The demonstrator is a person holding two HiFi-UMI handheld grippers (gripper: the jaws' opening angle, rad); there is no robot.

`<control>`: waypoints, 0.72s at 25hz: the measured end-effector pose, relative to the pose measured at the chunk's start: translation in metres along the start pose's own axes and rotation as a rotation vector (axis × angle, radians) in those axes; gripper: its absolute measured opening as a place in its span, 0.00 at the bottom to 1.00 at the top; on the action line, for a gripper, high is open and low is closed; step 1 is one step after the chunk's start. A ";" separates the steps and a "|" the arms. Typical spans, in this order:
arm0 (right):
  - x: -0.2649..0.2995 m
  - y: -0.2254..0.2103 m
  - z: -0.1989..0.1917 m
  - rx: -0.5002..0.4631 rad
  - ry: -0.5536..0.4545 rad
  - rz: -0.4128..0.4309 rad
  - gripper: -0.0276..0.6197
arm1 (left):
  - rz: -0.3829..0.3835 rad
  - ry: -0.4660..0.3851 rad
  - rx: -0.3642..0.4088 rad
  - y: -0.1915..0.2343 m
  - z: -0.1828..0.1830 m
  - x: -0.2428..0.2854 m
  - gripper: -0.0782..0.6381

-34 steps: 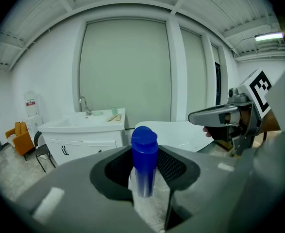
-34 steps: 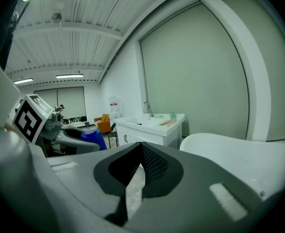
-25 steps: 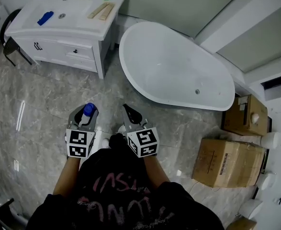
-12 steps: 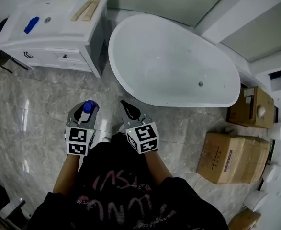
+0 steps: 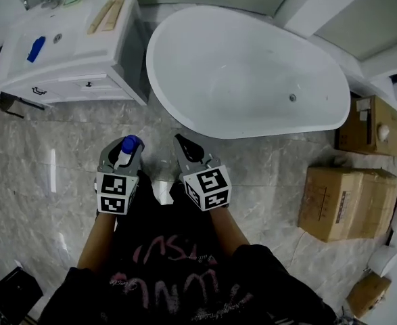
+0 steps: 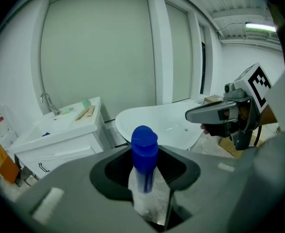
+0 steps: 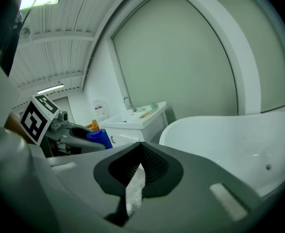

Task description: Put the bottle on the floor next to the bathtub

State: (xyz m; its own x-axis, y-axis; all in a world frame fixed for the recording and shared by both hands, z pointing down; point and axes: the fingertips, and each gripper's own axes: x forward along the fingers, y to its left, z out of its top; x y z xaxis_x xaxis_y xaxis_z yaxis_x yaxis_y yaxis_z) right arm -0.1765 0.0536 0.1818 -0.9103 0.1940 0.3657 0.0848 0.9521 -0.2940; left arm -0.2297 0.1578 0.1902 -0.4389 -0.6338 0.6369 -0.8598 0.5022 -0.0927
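A clear bottle with a blue cap (image 5: 128,145) stands upright between the jaws of my left gripper (image 5: 121,150), which is shut on it. In the left gripper view the bottle (image 6: 144,152) rises from the jaws, its cap above them. My right gripper (image 5: 182,143) is held beside it, jaws shut with nothing between them (image 7: 136,173). Both are held above the grey marble floor (image 5: 42,161), just in front of the white bathtub (image 5: 239,66). From the right gripper view, the bottle (image 7: 99,139) shows at the left.
A white vanity with a sink (image 5: 83,53) stands left of the tub, with a small blue object (image 5: 36,48) on top. Cardboard boxes (image 5: 350,202) (image 5: 367,124) sit on the floor to the right. My feet are below the grippers.
The view has moved closer to the bathtub, which now fills more of the top. Both grippers keep their pose, and the bottle stays in the left one.
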 end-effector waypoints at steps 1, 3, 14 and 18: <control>0.000 -0.002 0.001 0.011 -0.007 -0.014 0.06 | -0.013 0.000 0.009 0.001 0.002 0.001 0.33; 0.000 -0.005 0.002 0.034 -0.022 -0.049 0.06 | -0.052 -0.002 0.029 0.002 0.007 0.005 0.33; 0.021 -0.011 0.007 0.137 -0.076 -0.388 0.06 | -0.351 -0.019 0.175 0.033 0.004 0.049 0.33; 0.034 0.000 0.001 0.212 -0.093 -0.521 0.06 | -0.465 -0.019 0.257 0.053 -0.007 0.062 0.33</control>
State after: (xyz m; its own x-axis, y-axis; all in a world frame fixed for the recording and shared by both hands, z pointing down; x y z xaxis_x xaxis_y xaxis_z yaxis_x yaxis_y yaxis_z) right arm -0.2074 0.0605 0.1936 -0.8428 -0.3190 0.4336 -0.4591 0.8465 -0.2696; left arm -0.3009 0.1492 0.2297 0.0014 -0.7667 0.6420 -0.9999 0.0068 0.0103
